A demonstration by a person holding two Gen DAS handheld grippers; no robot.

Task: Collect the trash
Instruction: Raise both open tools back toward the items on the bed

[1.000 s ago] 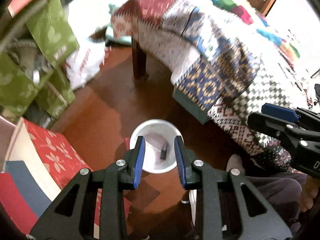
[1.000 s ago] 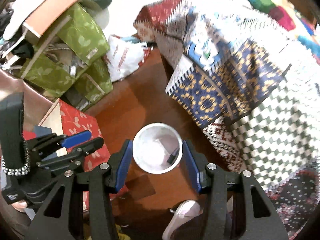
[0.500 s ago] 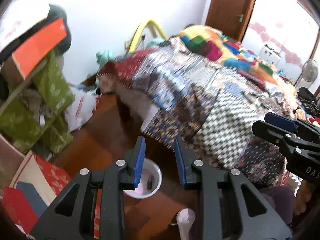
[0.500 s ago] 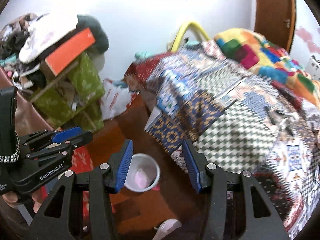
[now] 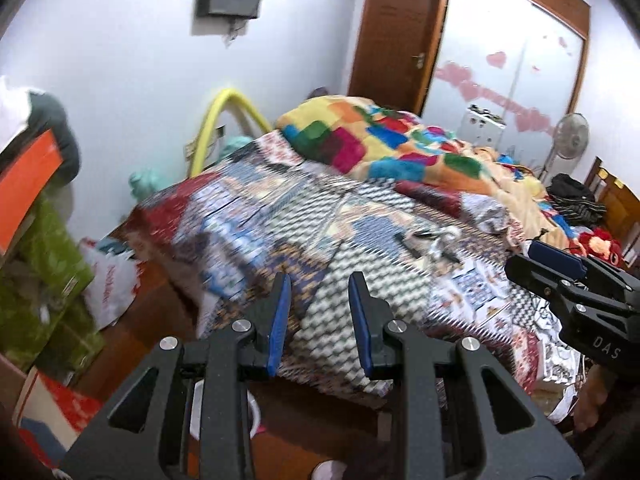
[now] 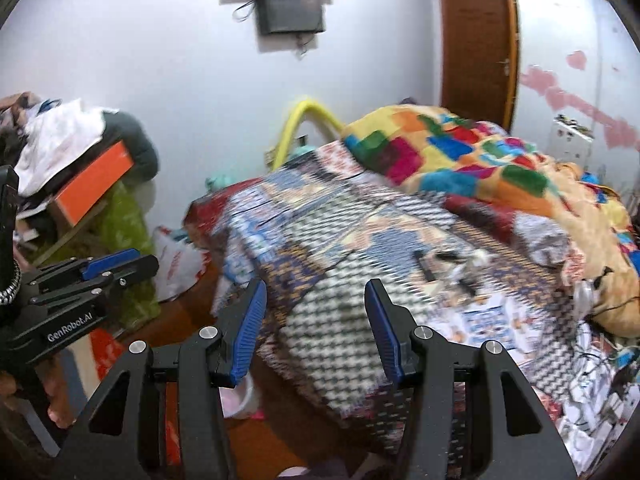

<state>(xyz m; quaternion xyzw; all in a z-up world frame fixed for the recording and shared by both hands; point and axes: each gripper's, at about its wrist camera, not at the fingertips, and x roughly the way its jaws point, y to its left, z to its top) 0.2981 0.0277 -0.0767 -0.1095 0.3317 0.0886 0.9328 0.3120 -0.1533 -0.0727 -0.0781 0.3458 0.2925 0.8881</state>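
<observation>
A white trash bin point(image 5: 256, 412) stands on the brown floor beside the bed, mostly hidden behind my left gripper; it also shows in the right wrist view point(image 6: 240, 398). Small scraps of trash point(image 5: 432, 240) lie on the patterned bedspread point(image 5: 340, 220); they also show in the right wrist view point(image 6: 456, 268). My left gripper point(image 5: 318, 300) is open and empty, raised over the bed's near edge. My right gripper point(image 6: 316, 308) is open and empty, also over the bed's edge. Each gripper shows at the side of the other's view.
A colourful patchwork blanket point(image 5: 380, 144) is heaped at the bed's far side. Green bags point(image 5: 48, 280), an orange box point(image 5: 24, 188) and a white plastic bag point(image 5: 108, 288) crowd the left. A wooden door point(image 5: 396, 40) and a fan point(image 5: 568, 136) stand behind.
Both grippers have tilted up from looking down into the bin to looking across the bed. The bin has slid to the bottom of both views. Both stay open.
</observation>
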